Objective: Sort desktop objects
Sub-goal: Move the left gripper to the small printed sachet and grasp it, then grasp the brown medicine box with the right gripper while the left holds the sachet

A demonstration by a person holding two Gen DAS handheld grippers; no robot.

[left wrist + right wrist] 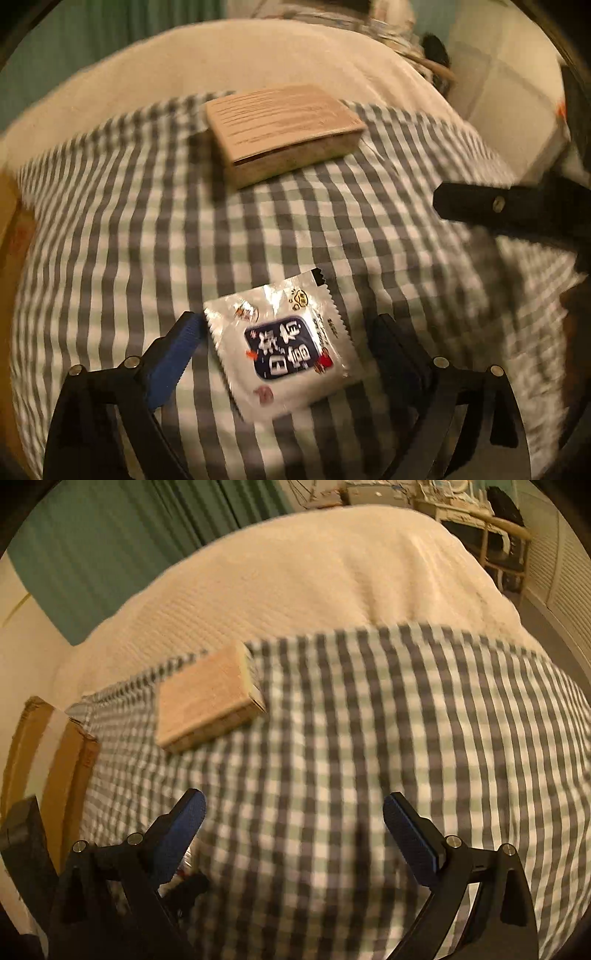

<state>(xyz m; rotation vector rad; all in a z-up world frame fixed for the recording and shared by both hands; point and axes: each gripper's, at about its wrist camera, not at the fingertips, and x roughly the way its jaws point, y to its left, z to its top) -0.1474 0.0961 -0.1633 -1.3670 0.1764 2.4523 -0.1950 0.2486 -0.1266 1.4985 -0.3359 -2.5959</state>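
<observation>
The left tool [288, 345] stands wide over a grey-and-white checked cloth [122, 229], and a white foil sachet [282, 349] with a dark blue label and printed characters lies flat on the cloth between its blue-padded fingers [173, 360] — the left pad sits just beside the sachet's edge, though whether it touches cannot be told, and the right finger stands apart from it. Farther along the cloth, well apart from the sachet, rests a tan cardboard box [284, 129], lying flat with its long side turned at an angle. The cloth covers part of a cream blanket [207, 62] on a bed, with a green curtain [81, 40] behind. The right tool [293, 825] is likewise spread wide and holds nothing — only checked cloth [406, 738] shows between its fingers. In its view the same tan box [207, 701] sits near the cloth's far left edge, and a brown carton [55, 746] with a pale tape strip lies beside the cloth at the left. A dark part of the right tool also shows at the right edge of the left wrist view.
</observation>
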